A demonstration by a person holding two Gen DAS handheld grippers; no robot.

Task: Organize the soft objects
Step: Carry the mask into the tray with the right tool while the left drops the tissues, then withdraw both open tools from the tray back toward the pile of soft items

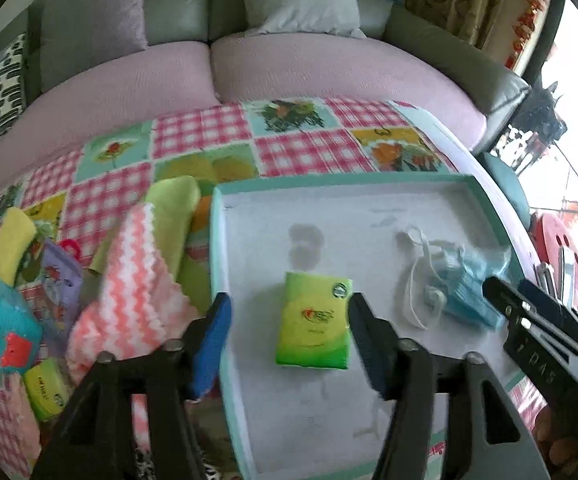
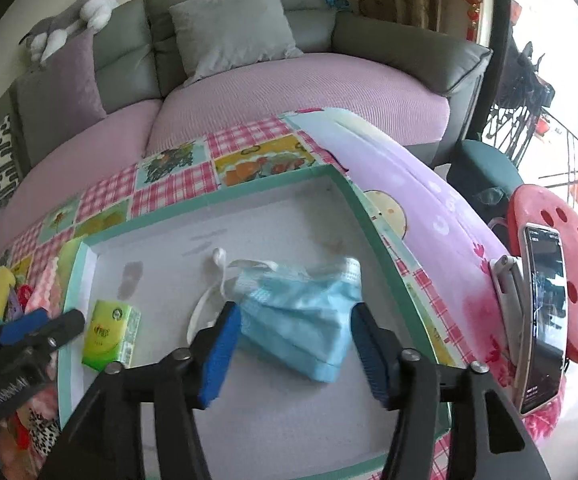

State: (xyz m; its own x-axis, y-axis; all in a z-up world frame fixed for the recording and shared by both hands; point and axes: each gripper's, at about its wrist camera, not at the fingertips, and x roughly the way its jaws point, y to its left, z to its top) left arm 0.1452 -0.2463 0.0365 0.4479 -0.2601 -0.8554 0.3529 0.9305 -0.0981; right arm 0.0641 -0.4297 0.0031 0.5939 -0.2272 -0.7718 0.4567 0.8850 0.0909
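Inside the shallow tray (image 1: 485, 196), toward its left edge, I see the green tissue pack (image 1: 313, 320) lying flat on the white floor. My left gripper (image 1: 289, 340) hangs over it with the fingers spread wider than the pack; the pads touch nothing. Toward the tray's right edge lies the blue face mask (image 2: 305, 320), crumpled, its white ear loops (image 2: 217, 280) trailing to the left. My right gripper (image 2: 293, 348) sits over the mask, fingers apart on either side, holding nothing that I can see. Outside the tray's left edge, on the checked cloth (image 1: 309, 152), lie a pink zigzag cloth (image 1: 137, 292), a yellow sponge (image 1: 9, 240) and a second tissue pack (image 1: 47, 392).
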